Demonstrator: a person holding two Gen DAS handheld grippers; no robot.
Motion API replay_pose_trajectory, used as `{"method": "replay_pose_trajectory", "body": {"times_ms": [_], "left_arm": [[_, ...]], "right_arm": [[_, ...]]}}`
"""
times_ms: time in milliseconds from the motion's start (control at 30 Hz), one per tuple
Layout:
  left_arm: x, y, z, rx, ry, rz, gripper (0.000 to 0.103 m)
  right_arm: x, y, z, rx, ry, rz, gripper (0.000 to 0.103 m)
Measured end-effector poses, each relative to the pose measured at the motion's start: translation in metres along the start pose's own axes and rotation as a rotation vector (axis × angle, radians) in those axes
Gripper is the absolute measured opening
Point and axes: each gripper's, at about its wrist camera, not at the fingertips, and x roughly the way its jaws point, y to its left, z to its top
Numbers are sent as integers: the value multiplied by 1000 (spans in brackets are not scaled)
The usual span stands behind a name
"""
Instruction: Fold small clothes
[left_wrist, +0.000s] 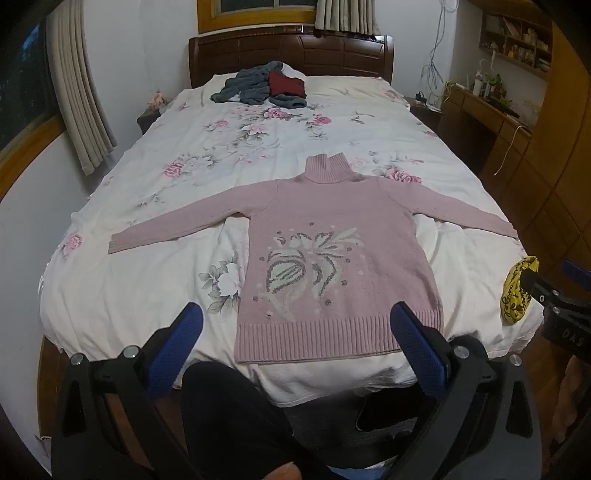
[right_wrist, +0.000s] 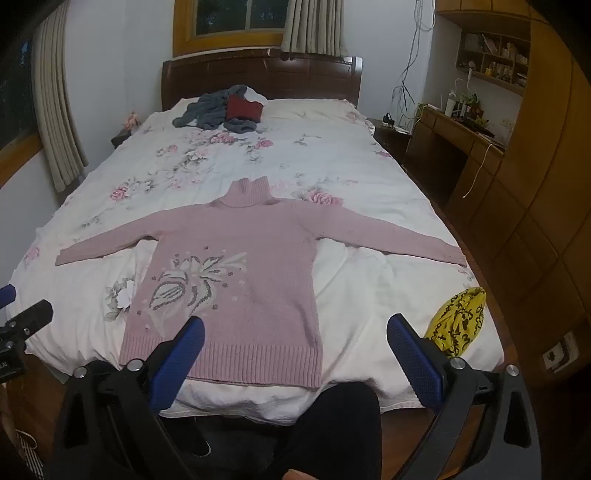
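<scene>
Right now the pink sweater (left_wrist: 332, 254) lies flat on the bed (left_wrist: 147, 295), front up, with its neck at 12 o'clock and its ribbed bottom edge at 6 o'clock, close to the person. One sleeve points to 9 o'clock and the other to 3 o'clock. The left tongs (left_wrist: 295, 343) are wide open and hold nothing. The right tongs (right_wrist: 295, 350) are wide open too, and empty. The sweater looks soft, floppy and light, so it will bend and sag when lifted. Good spots to pinch are probably the sleeve cuffs or the thick bottom corners. A yellow cloth (right_wrist: 458, 321) sits nearby at 3 o'clock.
</scene>
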Motion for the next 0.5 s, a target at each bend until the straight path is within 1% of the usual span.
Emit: {"method": "replay_pose_trajectory", "body": {"times_ms": [500], "left_arm": [[-1, -2, 0, 1, -2, 1, 100]], "right_arm": [[0, 0, 0, 0, 1, 2, 99]]}}
